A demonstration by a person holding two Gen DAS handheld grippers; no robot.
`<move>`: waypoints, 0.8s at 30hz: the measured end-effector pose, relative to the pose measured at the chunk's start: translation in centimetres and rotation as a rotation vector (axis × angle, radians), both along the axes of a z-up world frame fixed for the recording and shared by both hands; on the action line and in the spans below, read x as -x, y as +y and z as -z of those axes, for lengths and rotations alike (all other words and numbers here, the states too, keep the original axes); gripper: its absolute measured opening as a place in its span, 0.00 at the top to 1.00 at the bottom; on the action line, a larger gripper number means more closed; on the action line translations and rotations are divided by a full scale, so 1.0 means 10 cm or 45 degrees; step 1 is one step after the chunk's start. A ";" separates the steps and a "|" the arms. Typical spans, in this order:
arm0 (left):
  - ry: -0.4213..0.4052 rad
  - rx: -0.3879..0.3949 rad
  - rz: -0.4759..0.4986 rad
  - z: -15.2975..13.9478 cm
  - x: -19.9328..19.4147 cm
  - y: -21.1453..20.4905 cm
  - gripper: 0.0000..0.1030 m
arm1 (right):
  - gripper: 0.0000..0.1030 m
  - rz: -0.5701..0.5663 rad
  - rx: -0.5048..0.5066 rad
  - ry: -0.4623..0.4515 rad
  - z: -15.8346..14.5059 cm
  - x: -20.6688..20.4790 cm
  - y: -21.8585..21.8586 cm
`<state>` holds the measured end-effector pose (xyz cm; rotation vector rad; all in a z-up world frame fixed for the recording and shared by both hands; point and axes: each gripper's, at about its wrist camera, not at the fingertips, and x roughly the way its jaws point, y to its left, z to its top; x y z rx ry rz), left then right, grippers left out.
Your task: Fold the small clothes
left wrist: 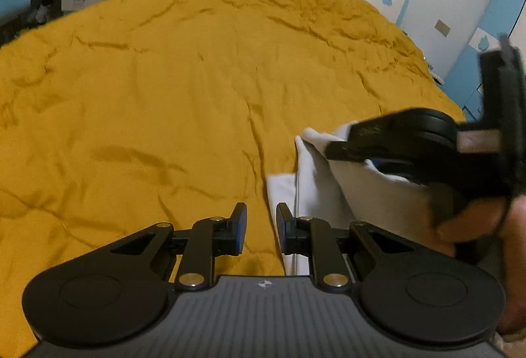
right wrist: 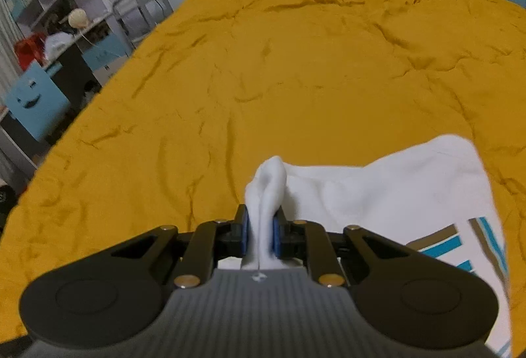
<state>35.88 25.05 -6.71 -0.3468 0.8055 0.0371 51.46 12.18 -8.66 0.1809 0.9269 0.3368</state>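
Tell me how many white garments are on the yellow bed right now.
1: a white garment at the near right of the yellow bedcover, its edge pinched in the right tool. Others may lie outside view.

White garment [right wrist: 378, 193] w/ teal & brown stripes, partly folded, lies near the close edge of the mustard bed cover [right wrist: 263, 62]; one bunched part is lifted off the cover, rest flat.

Both wrist views over yellow bedspread [left wrist: 164, 78]
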 end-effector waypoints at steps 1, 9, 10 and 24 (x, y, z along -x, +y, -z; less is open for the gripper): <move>0.008 0.007 -0.003 0.03 0.01 0.01 0.80 | 0.91 -0.004 0.014 0.008 0.05 0.00 0.01; -0.014 0.092 -0.042 -0.04 0.18 0.09 0.78 | 0.82 -0.139 0.076 -0.008 -0.10 0.23 0.08; -0.026 0.121 -0.045 -0.07 0.23 0.11 0.78 | 0.82 -0.187 0.051 -0.033 -0.23 0.35 0.07; -0.082 0.411 -0.064 -0.13 1.04 0.14 0.63 | 0.81 -0.260 0.073 -0.246 -0.76 1.67 -1.05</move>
